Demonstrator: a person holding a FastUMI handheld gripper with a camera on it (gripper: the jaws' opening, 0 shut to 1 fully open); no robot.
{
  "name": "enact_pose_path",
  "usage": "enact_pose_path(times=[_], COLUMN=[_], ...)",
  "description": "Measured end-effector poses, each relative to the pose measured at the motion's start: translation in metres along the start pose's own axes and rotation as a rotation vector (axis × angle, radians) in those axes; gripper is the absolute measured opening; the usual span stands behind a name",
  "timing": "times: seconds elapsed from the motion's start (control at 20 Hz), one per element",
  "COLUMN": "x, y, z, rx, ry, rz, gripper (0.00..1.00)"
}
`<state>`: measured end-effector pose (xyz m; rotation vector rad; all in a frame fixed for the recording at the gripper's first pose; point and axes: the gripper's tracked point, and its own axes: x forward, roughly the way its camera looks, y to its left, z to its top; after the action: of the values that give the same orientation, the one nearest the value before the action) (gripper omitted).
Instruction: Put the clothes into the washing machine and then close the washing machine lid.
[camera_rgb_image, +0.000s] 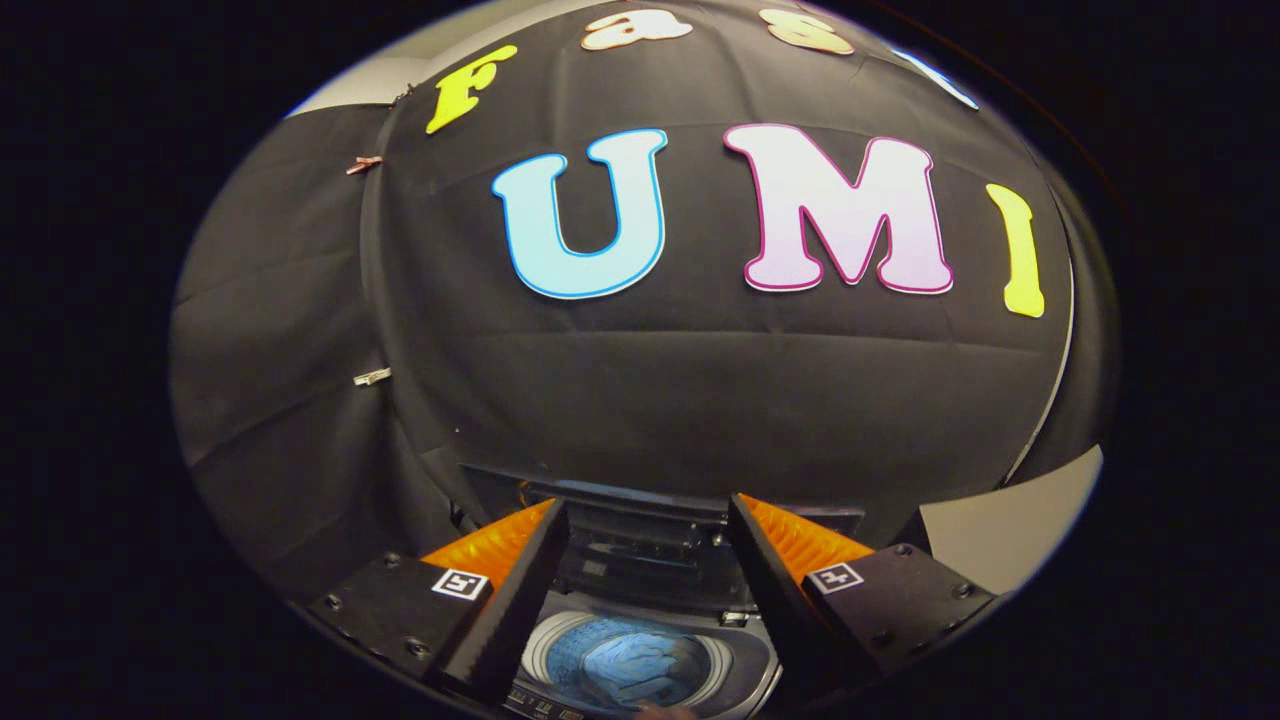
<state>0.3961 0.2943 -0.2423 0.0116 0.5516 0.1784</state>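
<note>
Clothes (640, 668): a blue bundle, already down inside the washer drum (560, 640), bottom centre of the frame, seen through the gap between the two fingers and lower than them. Nothing hangs from the gripper, so the loading step looks done; lid closing is what remains, as a judgement.

Lid (640, 530): dark panel standing raised at the back of the washer (750, 670) opening, just above the drum in the frame, between the fingertips and a little beyond them. Its long axis runs left-right across the frame, crosswise to the fingers. This is the key relation: the lid's top edge lies straight ahead of the gripper, roughly at fingertip height, the drum below and nearer. The next move probably calls for reaching forward over that edge and drawing it down toward the opening; exact hinge detail is too dark to tell.

Gripper (648, 520): fingers spread wide apart, empty, touching nothing. Left finger (520, 590) and right finger (765, 580) sit either side of the drum opening in the lower part of the frame. Pose: held above the washer, aimed forward at the wall (700, 400) rather than down, so the washer sits only at the bottom of the frame.

A small unclear thing shows at the washer's front edge, very bottom centre; cannot tell what.
</note>
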Motion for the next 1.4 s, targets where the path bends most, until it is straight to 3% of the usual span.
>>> enact_pose_path(times=[0.35,0.65,1.0,1.4], x=[0.061,0.083,0.089,0.063], y=[-0.013,-0.032,-0.039,-0.032], z=[0.011,-0.005,-0.018,-0.03], rx=[0.015,0.058,0.103,0.102], ry=[0.033,0.068,0.129,0.225], rz=[-0.009,-0.044,-0.042,-0.042], gripper=[0.99,0.99,1.0,1.0])
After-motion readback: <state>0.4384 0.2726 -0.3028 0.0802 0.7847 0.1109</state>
